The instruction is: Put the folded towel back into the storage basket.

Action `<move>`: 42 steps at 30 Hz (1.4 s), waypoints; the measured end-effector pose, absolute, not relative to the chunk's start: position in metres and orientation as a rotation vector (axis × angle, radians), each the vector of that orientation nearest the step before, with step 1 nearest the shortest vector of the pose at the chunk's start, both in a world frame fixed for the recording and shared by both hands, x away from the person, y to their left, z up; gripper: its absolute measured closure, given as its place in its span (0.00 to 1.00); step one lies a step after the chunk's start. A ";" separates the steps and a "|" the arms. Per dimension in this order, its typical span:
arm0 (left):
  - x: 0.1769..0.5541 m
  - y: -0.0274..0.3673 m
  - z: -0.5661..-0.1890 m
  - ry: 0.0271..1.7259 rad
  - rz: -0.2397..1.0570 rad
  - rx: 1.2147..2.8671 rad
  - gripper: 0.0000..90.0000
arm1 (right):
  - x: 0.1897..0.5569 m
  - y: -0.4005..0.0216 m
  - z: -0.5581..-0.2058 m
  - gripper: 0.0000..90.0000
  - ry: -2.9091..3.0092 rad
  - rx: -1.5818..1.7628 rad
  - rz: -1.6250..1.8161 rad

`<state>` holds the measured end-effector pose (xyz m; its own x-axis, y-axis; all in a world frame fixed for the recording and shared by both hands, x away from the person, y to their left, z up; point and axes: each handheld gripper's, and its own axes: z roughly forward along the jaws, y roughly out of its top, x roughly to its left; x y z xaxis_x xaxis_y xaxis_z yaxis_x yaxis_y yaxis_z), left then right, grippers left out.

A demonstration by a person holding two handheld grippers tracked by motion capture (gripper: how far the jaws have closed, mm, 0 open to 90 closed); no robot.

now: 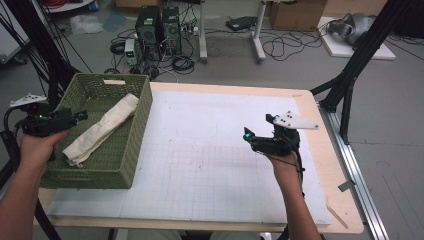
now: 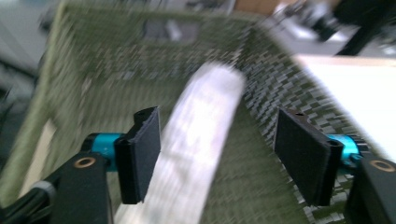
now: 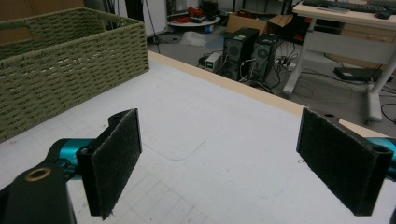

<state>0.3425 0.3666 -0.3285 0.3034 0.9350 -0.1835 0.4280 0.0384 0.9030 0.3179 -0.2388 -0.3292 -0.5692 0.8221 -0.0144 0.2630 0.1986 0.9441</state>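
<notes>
Left gripper view shows the left tool [image 2: 217, 156] wide open, empty, above the rolled towel [image 2: 196, 154] in the basket [image 2: 280, 88].

no text, label, brand or number can be read anywhere — not on the green woven basket [image 1: 131, 150], the rolled cloth [image 1: 102, 128] inside it, or the white mat [image 1: 210, 165], which carries faint grid lines alone — and the computer towers [image 1: 159, 26] on the far floor are too small to read.
</notes>
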 end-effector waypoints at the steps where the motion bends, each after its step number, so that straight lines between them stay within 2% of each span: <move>1: 0.340 0.364 -0.327 1.259 0.643 1.556 0.34 | 0.317 -0.240 -0.330 0.15 1.944 1.007 1.368; 5: 0.330 0.350 -0.321 1.137 0.653 1.516 0.31 | 0.314 -0.244 -0.331 0.15 1.939 1.012 1.366; 13: 0.314 0.313 -0.318 1.023 0.639 1.488 0.23 | 0.304 -0.258 -0.336 0.15 1.925 1.035 1.337; 29: 0.304 0.239 -0.310 0.813 0.558 1.499 0.23 | 0.283 -0.284 -0.350 0.13 1.906 1.069 1.302; 42: 0.298 0.182 -0.329 0.721 0.528 1.542 0.24 | 0.276 -0.300 -0.361 0.13 1.892 1.084 1.285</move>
